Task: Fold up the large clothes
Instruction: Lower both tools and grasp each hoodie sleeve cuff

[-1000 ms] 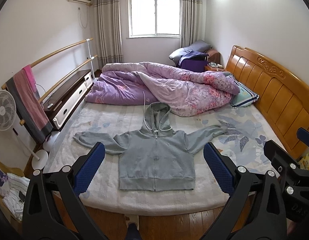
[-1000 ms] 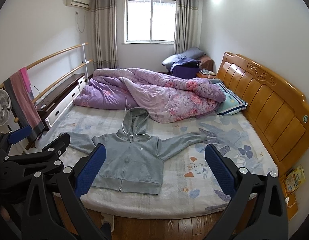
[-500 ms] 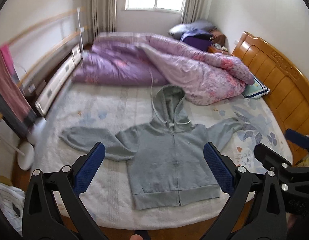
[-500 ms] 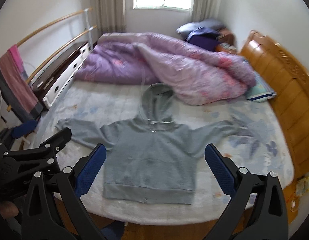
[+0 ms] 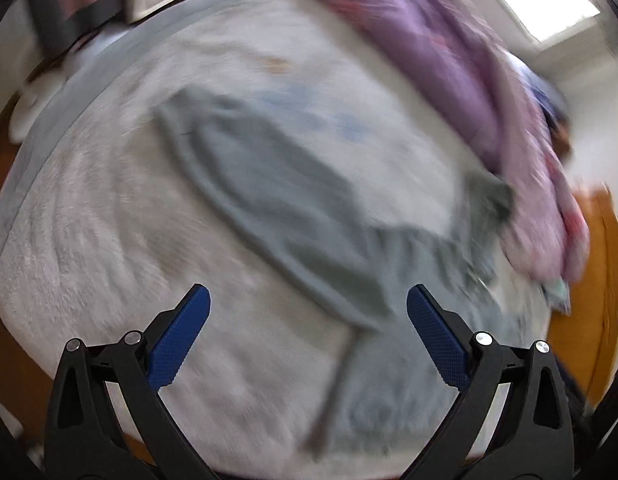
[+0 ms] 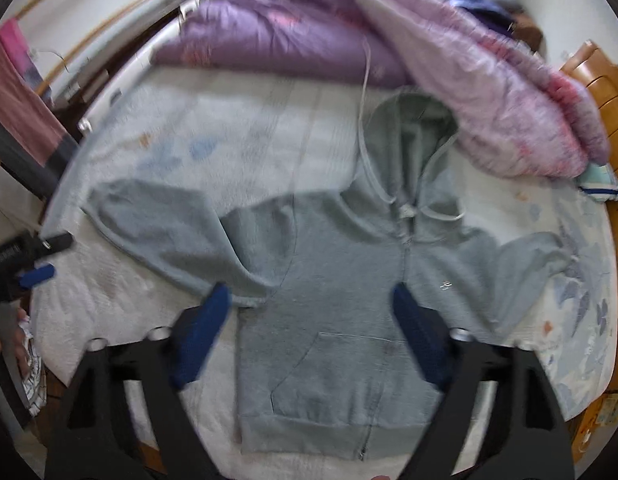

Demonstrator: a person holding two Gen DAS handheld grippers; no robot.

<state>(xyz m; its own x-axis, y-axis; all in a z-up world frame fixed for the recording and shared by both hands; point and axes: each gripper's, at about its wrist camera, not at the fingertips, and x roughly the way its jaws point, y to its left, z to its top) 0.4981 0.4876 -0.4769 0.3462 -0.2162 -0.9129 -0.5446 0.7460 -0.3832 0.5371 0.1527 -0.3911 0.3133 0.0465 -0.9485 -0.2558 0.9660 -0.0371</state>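
Bed (image 6: 237, 128), quilt (image 6: 293, 36) at 12 o'clock, hoodie (image 6: 341, 280) flat at centre, now far closer and seen from above than a second ago: approach under way, no fold begun. Left gripper (image 5: 308, 306) agape over sleeve (image 5: 277, 184); right gripper (image 6: 311, 304) empty, jaws just narrowing. Left view smeared, cuff unclear.

Grey hoodie (image 6: 333, 280), purple floral quilt (image 6: 489, 92), blue claw pads (image 6: 197, 340)

Left wrist view: motion blur smears the grey hoodie (image 5: 293, 200) and purple quilt (image 5: 469, 80); hoodie hem runs behind the claw arms.
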